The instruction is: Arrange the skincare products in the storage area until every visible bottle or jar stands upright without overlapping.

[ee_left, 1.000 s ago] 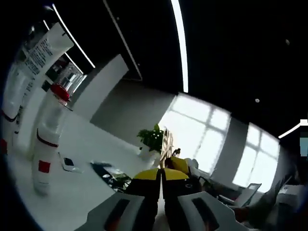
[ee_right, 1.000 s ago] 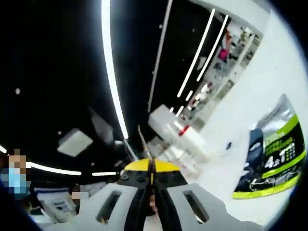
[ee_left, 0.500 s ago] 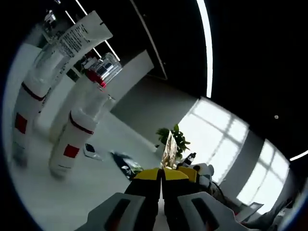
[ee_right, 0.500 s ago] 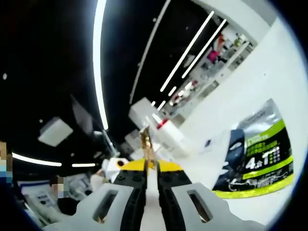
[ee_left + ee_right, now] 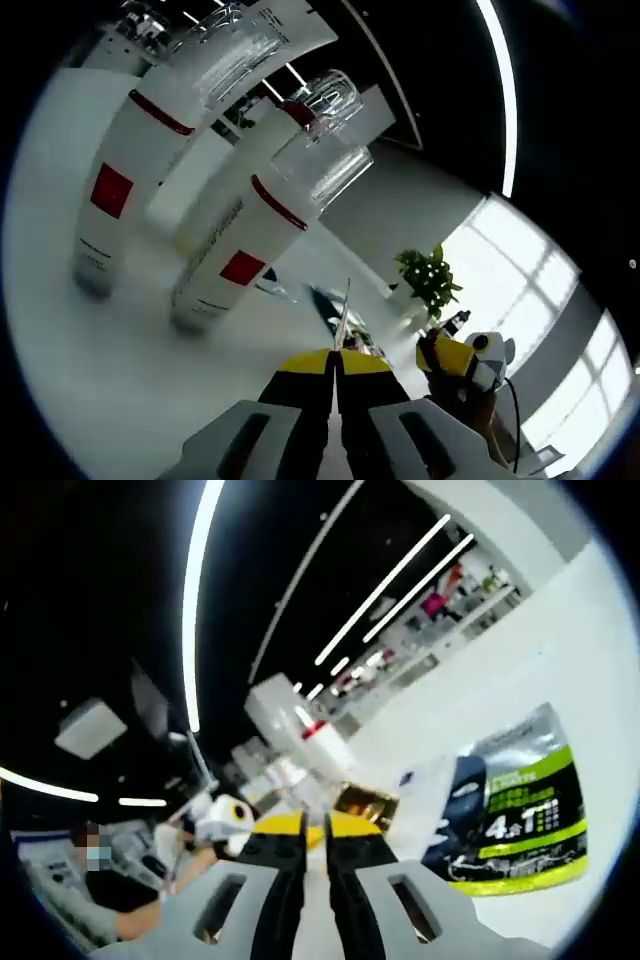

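In the left gripper view, the left gripper [image 5: 335, 372] rose from the bottom of the picture with its yellow-and-black fingers [image 5: 303, 375] pressed together on a thin flat sachet [image 5: 342, 318], seen edge-on and sticking up between the tips. Beyond it, on the white desk [image 5: 90, 380], stood a close group of skincare products: a white bottle with a red square label [image 5: 120, 190] to the left, its clear cap up near the top of the picture, and just beside it to the right a second white bottle with a red label and red band [image 5: 245, 255], also under a clear cap. Between and behind these two stood a cream-coloured tube [image 5: 225, 210], with a red-collared clear cap [image 5: 322, 98] showing above it. All of them stood on their bases on the desk, close together; whether they touched could not be told. A potted plant [image 5: 430, 283] stood farther back before bright windows, and the right gripper [image 5: 462, 362] came in low at the right. In the right gripper view, the right gripper [image 5: 313, 845] had its fingers [image 5: 283, 852] drawn together with only a narrow gap; whether they pinched anything could not be told. A dark pouch with green and white print [image 5: 510, 815] lay on the white desk to the right, and a white bottle with a red collar [image 5: 300, 720] stood farther back, near the middle.
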{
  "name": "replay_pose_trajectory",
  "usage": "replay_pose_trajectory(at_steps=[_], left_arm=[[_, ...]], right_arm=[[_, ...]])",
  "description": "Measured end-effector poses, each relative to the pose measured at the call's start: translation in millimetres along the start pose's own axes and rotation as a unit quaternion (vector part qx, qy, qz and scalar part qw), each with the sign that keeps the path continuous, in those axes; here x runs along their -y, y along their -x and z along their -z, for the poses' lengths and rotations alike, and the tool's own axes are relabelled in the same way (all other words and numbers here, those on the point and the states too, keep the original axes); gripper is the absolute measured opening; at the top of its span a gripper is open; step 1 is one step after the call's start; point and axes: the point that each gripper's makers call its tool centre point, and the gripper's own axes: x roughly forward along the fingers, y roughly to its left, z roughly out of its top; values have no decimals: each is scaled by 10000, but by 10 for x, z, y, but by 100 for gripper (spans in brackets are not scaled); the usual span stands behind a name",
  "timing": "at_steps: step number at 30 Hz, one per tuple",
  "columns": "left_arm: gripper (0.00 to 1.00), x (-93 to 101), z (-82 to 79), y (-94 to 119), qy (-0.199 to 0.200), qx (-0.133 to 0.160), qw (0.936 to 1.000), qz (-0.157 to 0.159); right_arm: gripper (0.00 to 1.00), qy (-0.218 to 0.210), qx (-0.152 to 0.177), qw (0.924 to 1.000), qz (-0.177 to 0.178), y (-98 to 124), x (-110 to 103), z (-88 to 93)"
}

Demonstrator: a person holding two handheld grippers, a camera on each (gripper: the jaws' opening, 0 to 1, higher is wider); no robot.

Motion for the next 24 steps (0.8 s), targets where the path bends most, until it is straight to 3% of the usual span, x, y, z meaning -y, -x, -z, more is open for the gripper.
replay_pose_trajectory(at_steps=[3,5,9,14,21,23,24], left_arm=[[1,3,31,-5,-43,-48,10000,-68],[1,6,49,-7,-67,-84,9999,-87],[1,-13,64,-5,-122,-123,9998,-141],[2,-45,99,4,-335,-210,9988,-299],[3,-84,163,-34,-945,-438,9929,-569],[3,-95,172,-26,-1016,-486,9917,-618],[3,-110,162,-19,-1107,-490,9905,-649]], right_arm=[[2,1017,-358,9932,433,-72,43,140],[0,1428,-476,9874,485,-133,42,197],[0,1708,-967,9771,822,-218,108,404],[0,2066,-1089,9630,1348,-231,292,438],[0,2468,-1203,9496,1515,-268,323,457],[0,2653,-1254,9423,1611,-304,354,444],[0,2631,-1250,9428,1622,-314,357,446]])
